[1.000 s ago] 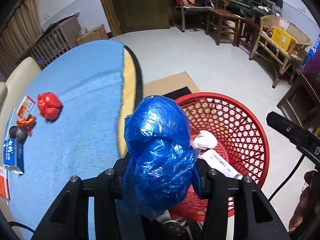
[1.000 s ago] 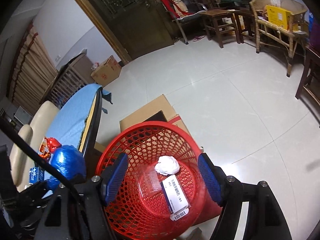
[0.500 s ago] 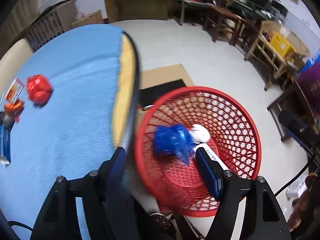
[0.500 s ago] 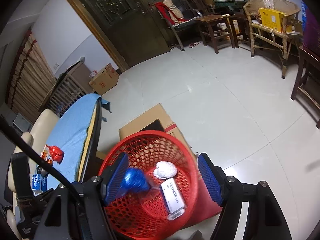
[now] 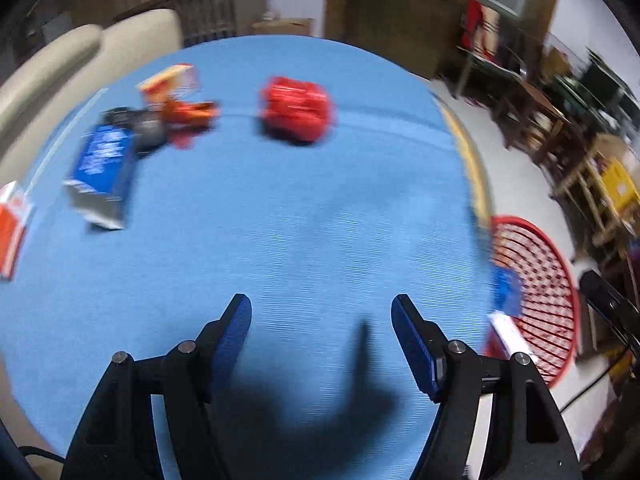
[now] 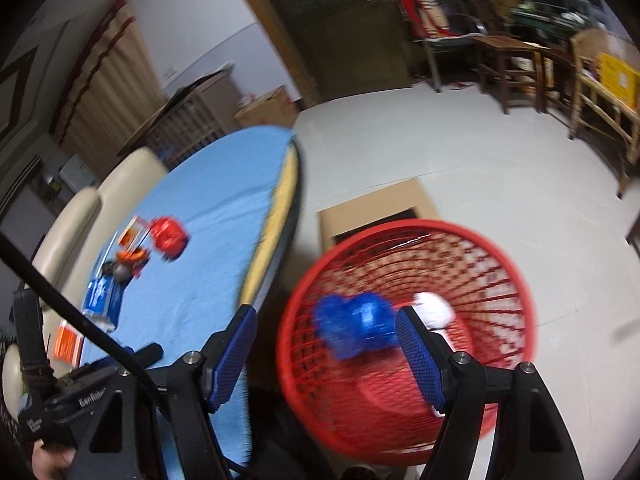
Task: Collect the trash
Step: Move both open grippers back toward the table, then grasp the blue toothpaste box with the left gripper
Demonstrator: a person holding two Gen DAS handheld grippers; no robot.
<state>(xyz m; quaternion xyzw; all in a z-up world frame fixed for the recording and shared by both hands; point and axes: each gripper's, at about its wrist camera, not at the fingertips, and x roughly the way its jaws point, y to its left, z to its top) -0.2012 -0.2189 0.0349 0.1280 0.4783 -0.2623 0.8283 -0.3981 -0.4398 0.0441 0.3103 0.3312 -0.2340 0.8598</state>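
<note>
**Desk:** What has changed since a second ago?

**Photographer:** Dropped from the left gripper [image 5: 321, 320], the crumpled blue plastic bag [image 6: 354, 330] now lies inside the red plastic mesh basket [image 6: 516, 280], beside a white paper wad [image 6: 434, 310]. That gripper has swung back over the round blue-clothed table [image 5: 300, 220], its fingers spread with nothing between them.

**Desk:** And the other one?

**Photographer:** The right gripper [image 6: 326, 344] hangs above the gap between table edge and basket, fingers also spread and empty.

**Desk:** What remains?

**Photographer:** Ahead of the left gripper sits a crumpled red plastic ball [image 5: 296, 110]; farther left, an orange wrapper [image 5: 188, 112], a blue carton [image 5: 102, 172] and an orange-and-white packet [image 5: 12, 228].

**Desk:** Risks?

**Photographer:** Both views are blurred by fast motion. A hurried close could likely glance off the light red ball and knock it away, or snag the cloth.
</note>
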